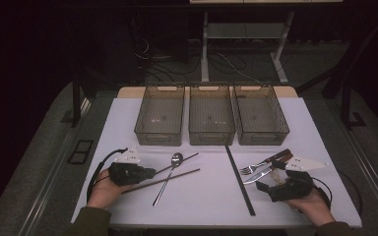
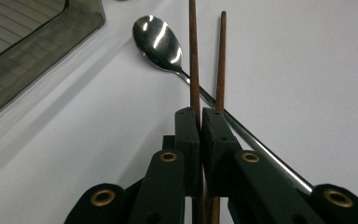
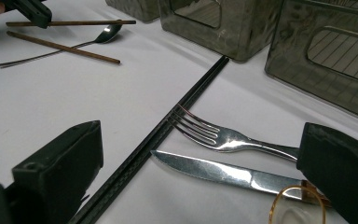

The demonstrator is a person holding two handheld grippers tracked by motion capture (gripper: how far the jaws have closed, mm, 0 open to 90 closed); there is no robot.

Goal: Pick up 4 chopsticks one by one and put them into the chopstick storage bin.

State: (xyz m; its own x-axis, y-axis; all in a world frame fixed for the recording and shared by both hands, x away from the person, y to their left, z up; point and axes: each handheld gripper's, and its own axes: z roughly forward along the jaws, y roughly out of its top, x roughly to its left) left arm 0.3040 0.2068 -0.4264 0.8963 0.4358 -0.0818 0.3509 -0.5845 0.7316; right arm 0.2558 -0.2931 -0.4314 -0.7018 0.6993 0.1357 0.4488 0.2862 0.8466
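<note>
My left gripper [image 1: 149, 172] [image 2: 200, 116] is shut on one brown chopstick [image 2: 193, 65] [image 1: 177, 162], pinched near its end between the pads. The second brown chopstick [image 1: 162, 182] [image 2: 221, 56] lies on the white table beside it, crossing the handle of a steel spoon [image 1: 169, 177] [image 2: 158, 42]. On the right, my right gripper [image 1: 269, 176] [image 3: 200, 186] stands open, its jaws wide apart on either side of a fork [image 3: 223, 137] [image 1: 253, 167] and a knife [image 3: 214, 170] [image 1: 258, 176] that lie side by side. The pads touch neither.
Three empty grey bins [image 1: 158, 137] [image 1: 211, 138] [image 1: 263, 137] stand in a row at the back of the table [image 1: 206, 201]. A long black pair of chopsticks [image 1: 239, 179] [image 3: 168, 130] lies between the spoon and the fork.
</note>
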